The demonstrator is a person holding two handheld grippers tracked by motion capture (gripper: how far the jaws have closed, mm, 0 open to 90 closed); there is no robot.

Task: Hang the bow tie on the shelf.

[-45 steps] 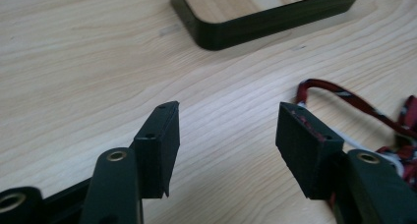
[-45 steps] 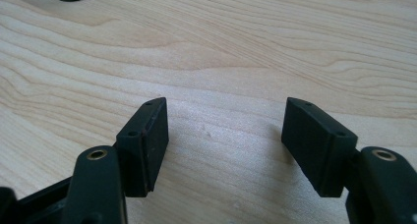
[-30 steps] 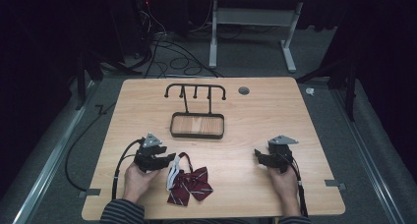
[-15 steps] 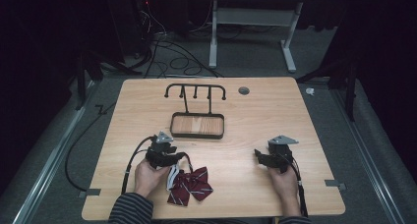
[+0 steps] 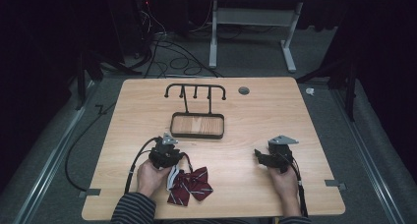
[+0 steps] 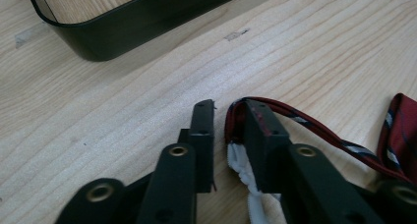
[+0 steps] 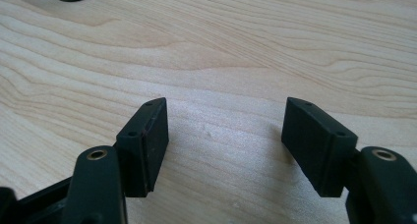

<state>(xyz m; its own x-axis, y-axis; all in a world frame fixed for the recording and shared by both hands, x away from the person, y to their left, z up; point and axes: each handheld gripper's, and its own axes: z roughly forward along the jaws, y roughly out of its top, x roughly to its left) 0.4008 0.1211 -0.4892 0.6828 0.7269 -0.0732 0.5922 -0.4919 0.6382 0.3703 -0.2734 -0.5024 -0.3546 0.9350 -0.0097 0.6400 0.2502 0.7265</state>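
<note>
Left gripper (image 6: 222,128) at a bow tie (image 5: 189,184) on a wooden table (image 5: 255,111).

Its jaws have just been closing; the tie's red striped strap and white band lie in the narrow gap, not clearly pinched. The tie sits at the near edge, in front of a black tray (image 5: 197,126). The right gripper (image 7: 223,138) rests with jaws apart over bare wood.

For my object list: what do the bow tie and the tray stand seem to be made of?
Bow tie: seemingly woven fabric, dark red with thin pale stripes and a white part, soft and creased. Tray stand: dark frame and hooks, probably painted metal by the thin bent rods; its floor looks like wood, with visible grain.
</note>
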